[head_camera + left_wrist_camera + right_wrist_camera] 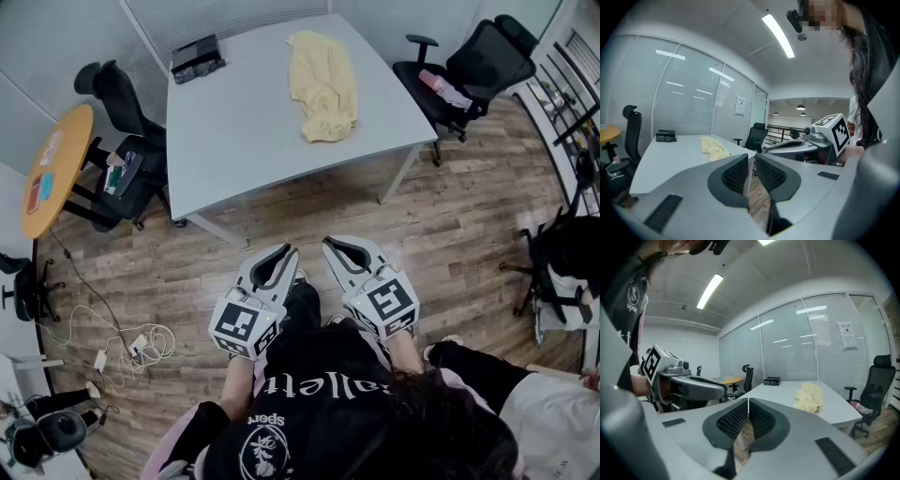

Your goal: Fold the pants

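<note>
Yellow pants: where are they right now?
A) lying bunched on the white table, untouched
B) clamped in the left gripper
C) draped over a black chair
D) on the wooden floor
A: the yellow pants lie crumpled on the white table; the left gripper and right gripper are shut, empty, short of it.

Soft crumpled cloth pants (323, 84), smooth matt table (244, 131), wood-plank floor (450, 225)
</note>
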Motion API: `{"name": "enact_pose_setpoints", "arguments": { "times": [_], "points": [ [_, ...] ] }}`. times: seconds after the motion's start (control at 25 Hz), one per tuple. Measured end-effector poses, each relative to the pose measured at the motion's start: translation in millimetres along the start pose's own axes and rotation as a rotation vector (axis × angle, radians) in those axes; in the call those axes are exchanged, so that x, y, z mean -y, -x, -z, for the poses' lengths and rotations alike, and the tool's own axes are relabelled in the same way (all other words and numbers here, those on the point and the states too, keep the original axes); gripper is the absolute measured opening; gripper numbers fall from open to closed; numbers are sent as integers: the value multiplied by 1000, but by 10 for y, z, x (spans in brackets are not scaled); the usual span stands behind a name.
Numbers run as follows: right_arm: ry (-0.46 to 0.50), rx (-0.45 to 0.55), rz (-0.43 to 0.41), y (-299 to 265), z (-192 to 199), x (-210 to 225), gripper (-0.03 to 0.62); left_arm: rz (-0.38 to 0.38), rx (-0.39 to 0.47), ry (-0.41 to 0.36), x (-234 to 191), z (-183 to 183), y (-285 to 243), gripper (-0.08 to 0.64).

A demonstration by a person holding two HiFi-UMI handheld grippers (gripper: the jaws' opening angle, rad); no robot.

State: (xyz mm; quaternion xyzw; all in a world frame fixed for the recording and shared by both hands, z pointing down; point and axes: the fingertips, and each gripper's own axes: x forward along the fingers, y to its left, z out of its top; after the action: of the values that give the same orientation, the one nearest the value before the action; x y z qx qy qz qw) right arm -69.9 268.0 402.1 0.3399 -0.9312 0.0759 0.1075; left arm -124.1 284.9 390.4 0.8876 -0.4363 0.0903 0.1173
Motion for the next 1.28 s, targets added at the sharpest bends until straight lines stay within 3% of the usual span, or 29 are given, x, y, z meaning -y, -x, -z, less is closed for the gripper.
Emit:
{"name": "enact_pose_setpoints", "arguments": {
  "times": [0.56,1.28],
  "points": [
    [-41,-31,7,-492,4,329,28,5,-22,22,-501,-15,-326,67],
    [-47,-80,87,-1346,-217,777,28,118,1,7,-1349,-319,-837,67]
  ]
}}
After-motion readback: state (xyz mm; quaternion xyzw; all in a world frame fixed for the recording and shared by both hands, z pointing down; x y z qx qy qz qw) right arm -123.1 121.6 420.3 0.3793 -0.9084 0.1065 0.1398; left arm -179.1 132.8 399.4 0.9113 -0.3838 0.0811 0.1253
